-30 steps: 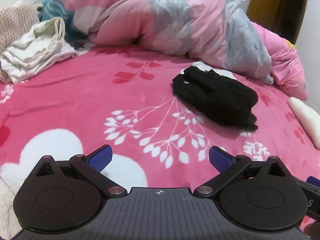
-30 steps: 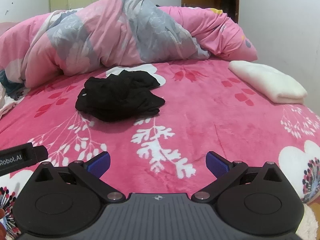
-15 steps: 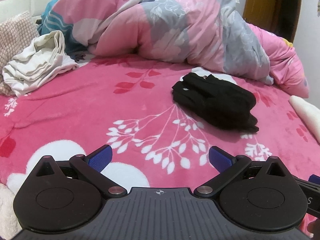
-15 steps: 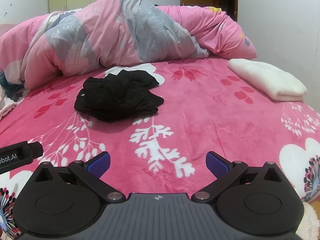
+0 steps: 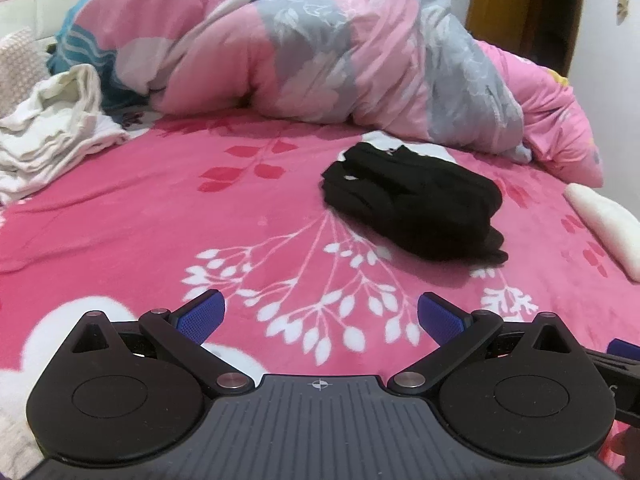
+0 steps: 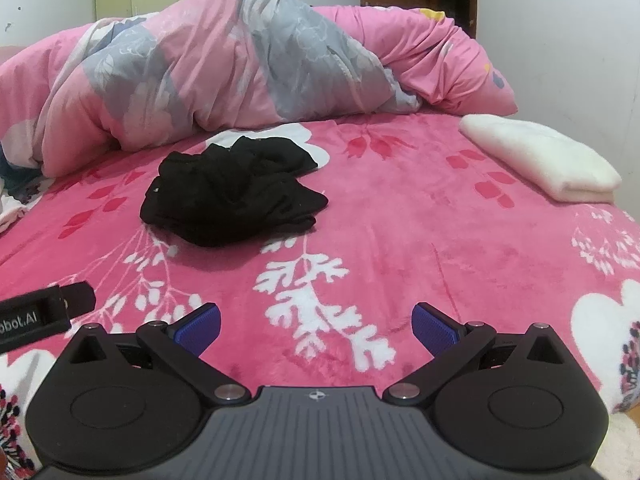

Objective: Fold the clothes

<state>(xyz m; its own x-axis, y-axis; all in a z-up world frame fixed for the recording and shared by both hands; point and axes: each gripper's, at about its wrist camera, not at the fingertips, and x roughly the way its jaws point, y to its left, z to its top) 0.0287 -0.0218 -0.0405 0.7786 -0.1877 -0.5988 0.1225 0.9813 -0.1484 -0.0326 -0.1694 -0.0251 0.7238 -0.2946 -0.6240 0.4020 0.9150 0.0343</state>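
Looks like the approach step: crumpled black fabric garment (image 5: 412, 206) sitting untouched mid-bed on the pink fleece floral blanket (image 5: 160, 216). Left gripper (image 5: 321, 316) and right gripper (image 6: 316, 325) both spread wide, empty, well short. Next up, probably reaching in, pinching an edge

A black garment (image 5: 412, 204) lies on a hot-pink blanket (image 5: 160, 216) printed with white branching leaves and red sprigs. Behind the garment, the bunched duvet (image 5: 320, 64) is pink and grey, seemingly floral. Right of the garment, a cream folded cloth (image 6: 540, 156).
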